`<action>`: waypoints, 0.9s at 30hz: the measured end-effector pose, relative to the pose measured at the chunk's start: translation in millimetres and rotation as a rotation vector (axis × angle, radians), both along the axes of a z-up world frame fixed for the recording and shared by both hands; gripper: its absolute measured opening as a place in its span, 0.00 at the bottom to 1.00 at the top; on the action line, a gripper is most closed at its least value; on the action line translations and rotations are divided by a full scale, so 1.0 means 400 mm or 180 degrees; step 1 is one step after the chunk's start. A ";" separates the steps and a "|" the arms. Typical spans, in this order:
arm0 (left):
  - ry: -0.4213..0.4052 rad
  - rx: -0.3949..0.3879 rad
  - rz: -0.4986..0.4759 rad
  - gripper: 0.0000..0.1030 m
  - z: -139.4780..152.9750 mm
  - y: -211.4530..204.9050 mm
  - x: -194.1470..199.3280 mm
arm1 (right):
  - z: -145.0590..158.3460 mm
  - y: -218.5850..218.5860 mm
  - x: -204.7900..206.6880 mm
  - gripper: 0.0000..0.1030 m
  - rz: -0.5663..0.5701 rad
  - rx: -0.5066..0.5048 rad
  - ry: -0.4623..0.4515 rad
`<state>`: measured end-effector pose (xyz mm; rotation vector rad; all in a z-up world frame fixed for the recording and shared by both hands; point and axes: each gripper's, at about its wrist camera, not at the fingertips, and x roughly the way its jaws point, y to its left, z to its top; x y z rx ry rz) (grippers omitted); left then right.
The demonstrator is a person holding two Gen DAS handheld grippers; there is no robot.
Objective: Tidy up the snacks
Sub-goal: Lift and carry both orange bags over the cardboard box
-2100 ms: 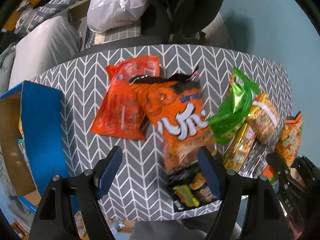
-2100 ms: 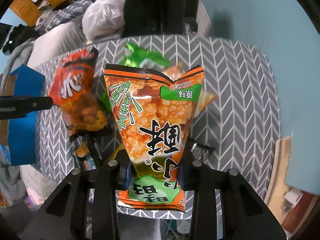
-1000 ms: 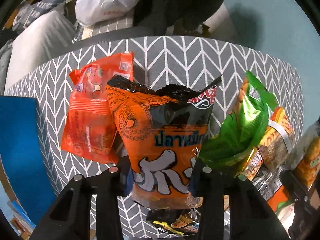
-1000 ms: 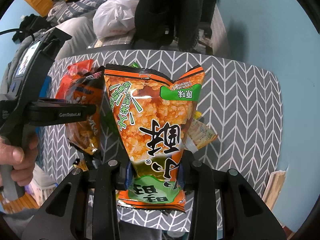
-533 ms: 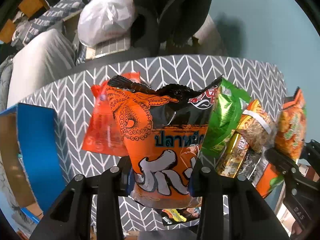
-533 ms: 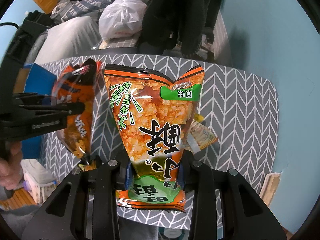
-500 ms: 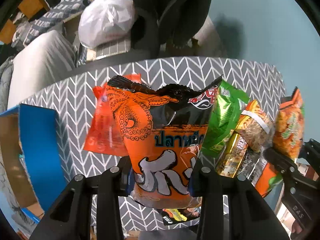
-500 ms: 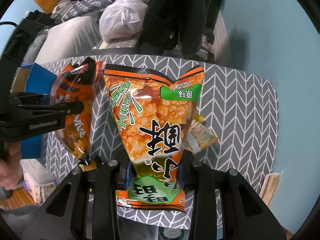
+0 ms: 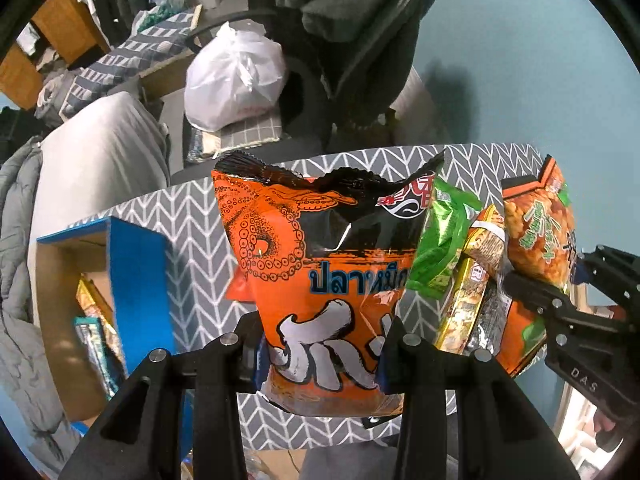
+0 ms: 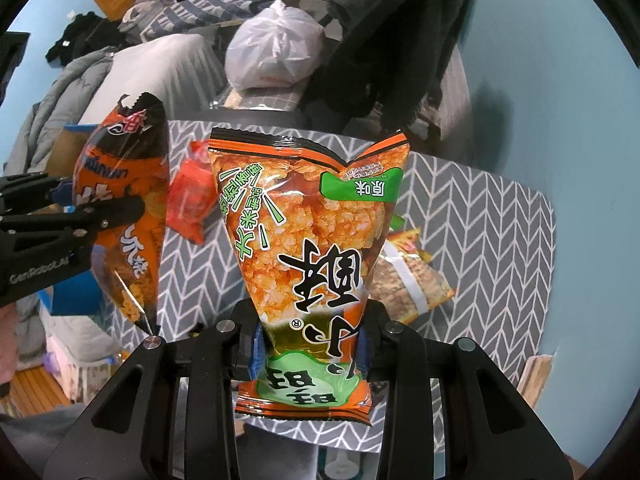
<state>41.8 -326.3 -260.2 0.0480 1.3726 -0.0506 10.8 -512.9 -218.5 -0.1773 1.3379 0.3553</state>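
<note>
My left gripper [image 9: 320, 354] is shut on an orange-and-black squid snack bag [image 9: 320, 256] and holds it upright above the grey chevron table [image 9: 192, 216]. That bag also shows in the right wrist view [image 10: 124, 204]. My right gripper [image 10: 308, 350] is shut on an orange-and-green rice cracker bag [image 10: 308, 236], held upright; the same bag shows at the right of the left wrist view [image 9: 536, 236]. A blue-edged cardboard box [image 9: 132, 276] with snacks inside stands at the table's left.
On the table lie a red snack bag [image 10: 188, 196], a green bag [image 9: 444, 248], a gold packet [image 9: 468, 300] and a brown striped packet [image 10: 412, 276]. A white plastic bag [image 9: 236, 76], a grey cushion [image 9: 100, 152] and dark clothes on a chair lie beyond the table.
My left gripper closed on the squid bag and lifted it off the table. Both held bags have risen, and the box has come into view at left.
</note>
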 end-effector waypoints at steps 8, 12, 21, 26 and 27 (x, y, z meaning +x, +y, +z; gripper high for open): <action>-0.0064 0.0030 0.0114 0.39 0.033 0.081 -0.049 | 0.023 0.080 -0.007 0.32 0.0165 0.0006 -0.0035; -0.0066 0.0042 0.0195 0.39 0.040 0.130 -0.072 | 0.032 0.126 -0.011 0.32 0.0257 0.0017 -0.0048; -0.0063 0.0057 0.0467 0.39 0.053 0.263 -0.130 | 0.034 0.258 -0.020 0.32 0.0513 0.0060 -0.0054; -0.0095 0.0056 0.0639 0.39 0.066 0.339 -0.163 | 0.036 0.352 -0.028 0.32 0.0701 0.0093 -0.0062; -0.0095 0.0058 0.0670 0.39 0.067 0.353 -0.167 | 0.036 0.371 -0.028 0.32 0.0740 0.0100 -0.0063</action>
